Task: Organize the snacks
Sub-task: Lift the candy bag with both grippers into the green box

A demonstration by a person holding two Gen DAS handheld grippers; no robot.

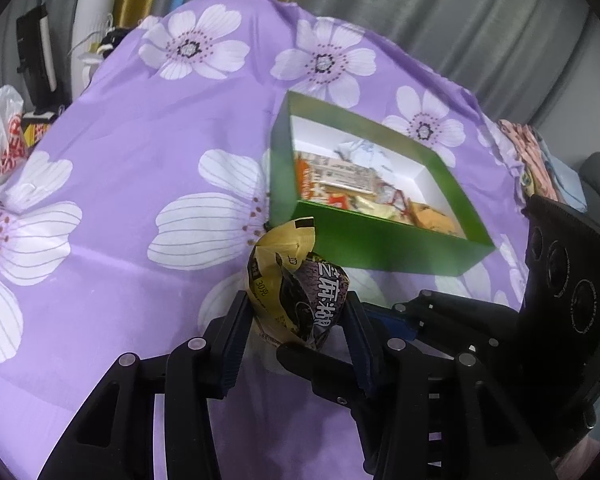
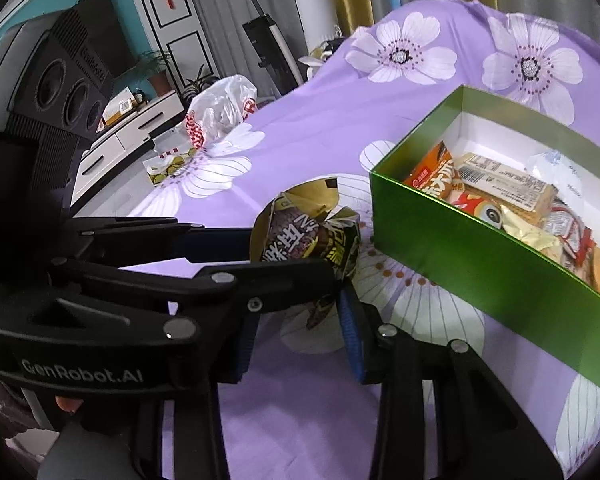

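Where curtains [image 1: 440, 12] hang, purple floral cloth [image 1: 148, 184] lies

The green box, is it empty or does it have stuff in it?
Not empty. The green box has no lid on, and snack packets lie inside.

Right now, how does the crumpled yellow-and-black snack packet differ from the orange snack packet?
The crumpled yellow-and-black snack packet is outside the green cardboard box, squeezed by both hand-held grippers; the orange snack packet lies inside it, untouched. The first looks crushed, the second smoother. Both carry printed Chinese characters.
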